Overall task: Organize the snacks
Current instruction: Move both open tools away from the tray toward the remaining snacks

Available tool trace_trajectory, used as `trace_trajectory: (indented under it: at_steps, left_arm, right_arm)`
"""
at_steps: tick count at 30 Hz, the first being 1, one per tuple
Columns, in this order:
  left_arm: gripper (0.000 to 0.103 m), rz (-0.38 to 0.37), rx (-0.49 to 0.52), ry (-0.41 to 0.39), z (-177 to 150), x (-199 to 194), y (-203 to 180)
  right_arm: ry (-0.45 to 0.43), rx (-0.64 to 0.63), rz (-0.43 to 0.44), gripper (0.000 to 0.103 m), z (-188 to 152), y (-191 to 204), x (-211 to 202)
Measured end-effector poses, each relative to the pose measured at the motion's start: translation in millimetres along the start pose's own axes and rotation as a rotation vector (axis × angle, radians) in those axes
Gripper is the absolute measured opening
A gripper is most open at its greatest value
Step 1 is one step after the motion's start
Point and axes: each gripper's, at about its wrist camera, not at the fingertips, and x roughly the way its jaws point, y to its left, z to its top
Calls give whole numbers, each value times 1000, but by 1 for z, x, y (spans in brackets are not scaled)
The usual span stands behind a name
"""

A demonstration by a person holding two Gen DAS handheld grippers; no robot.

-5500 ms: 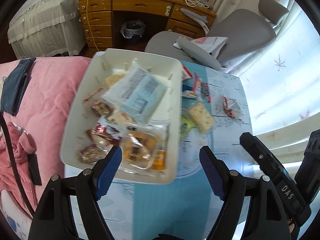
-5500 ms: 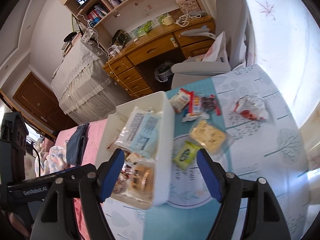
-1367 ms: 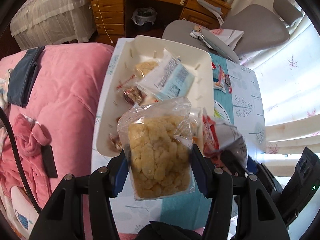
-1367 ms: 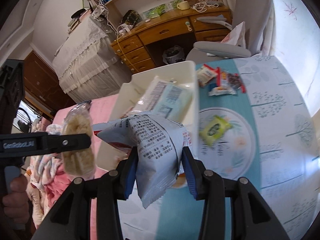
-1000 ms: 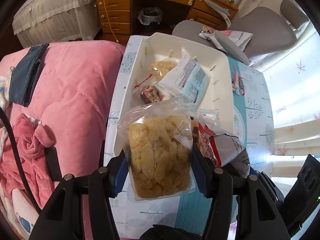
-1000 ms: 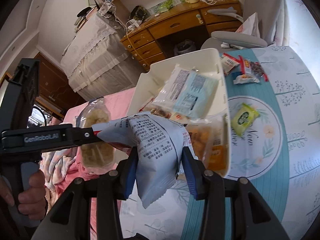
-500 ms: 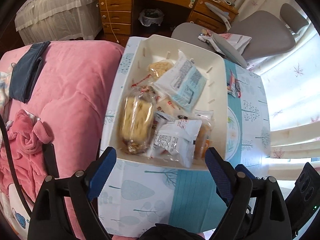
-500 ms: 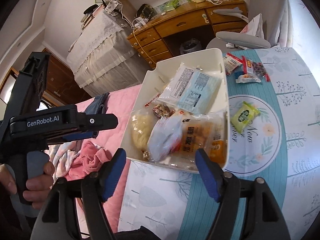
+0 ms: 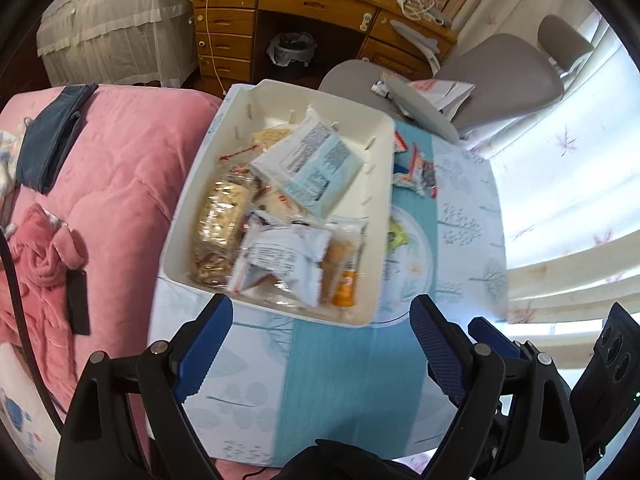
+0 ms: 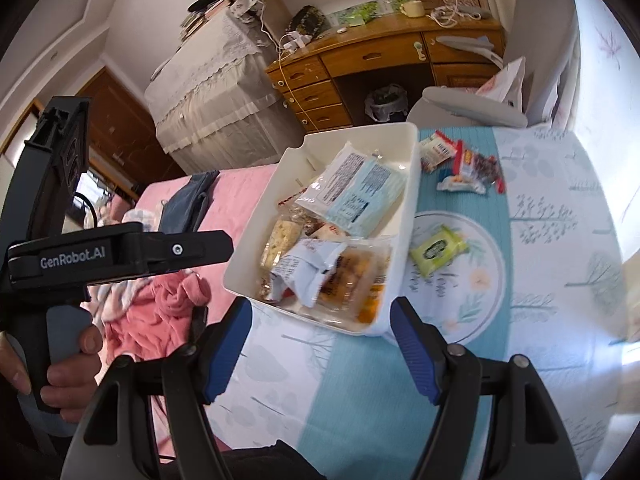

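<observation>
Most of the job looks done from where I'm standing. The white bin (image 9: 384,216) sits on the table (image 9: 344,376), left side by the pink bed (image 9: 132,152), & it's piled full: a clear bag of puffed snacks (image 9: 218,216) along the bed side, a white crinkly pack (image 9: 280,260) on top near the front, an orange-yellow pastry pack (image 9: 342,264) beside it, a big pale blue-and-white pack (image 9: 316,164) toward the back, plus smaller bits under those I can't make out.

Both tools are free. Left gripper (image 9: 320,348) has its blue pads spread wide, nothing between them, hanging above the near edge of the bin. Right gripper (image 10: 320,344) is likewise spread w/ nothing held, also over the bin's near rim. A hand (image 10: 52,368) grips the left tool's handle in the right-hand view.

What's left, I'd say: the stuff outside the bin. A green packet (image 10: 438,250) lies on the round print of the tablecloth, just beside the bin's right wall. Farther back, a small cluster of red-and-white wrappers (image 10: 460,166) near the bin's far right corner, maybe three or four, hard to count. So prob. two more trips at least, green one being nearest. Bin's getting crowded, so later items may have to sit on top.
</observation>
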Motion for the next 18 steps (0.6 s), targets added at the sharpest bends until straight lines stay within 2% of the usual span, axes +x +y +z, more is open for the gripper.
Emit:
trace_trajectory:
  at_steps: [6, 18]
  left_arm:
    - [89, -24, -70, -29, -11, 9, -32]
    - [89, -51, -184, -113, -22, 52, -92]
  right_arm:
    - [10, -71, -43, 72, 8, -35, -16]
    - [-37, -92, -118, 72, 53, -125, -37]
